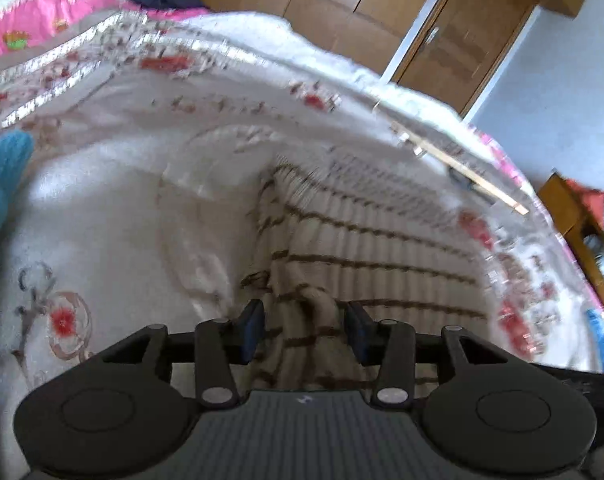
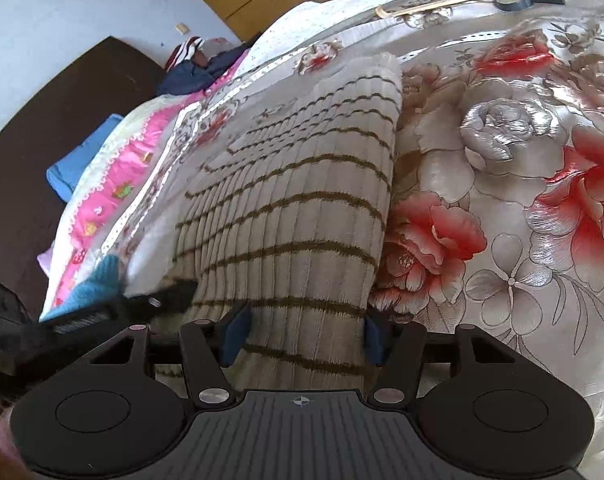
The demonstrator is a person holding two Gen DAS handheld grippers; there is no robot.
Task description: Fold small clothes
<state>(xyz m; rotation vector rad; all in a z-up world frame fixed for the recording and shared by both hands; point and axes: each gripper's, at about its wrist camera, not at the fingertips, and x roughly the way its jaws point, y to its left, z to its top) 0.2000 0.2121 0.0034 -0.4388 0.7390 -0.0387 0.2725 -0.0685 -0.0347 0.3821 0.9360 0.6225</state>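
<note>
Lying flat, unlabelled: striped knit garment (image 2: 294,184)

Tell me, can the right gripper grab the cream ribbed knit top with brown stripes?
Probably yes: the right gripper is open with the cream ribbed knit top with brown stripes already lying between its pads, nothing blocking.

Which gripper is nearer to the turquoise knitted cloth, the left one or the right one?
Left. The left gripper is at the striped garment's edge, close beside the turquoise knitted cloth. The right gripper is astride the garment, farther away, beyond the left one.
</note>
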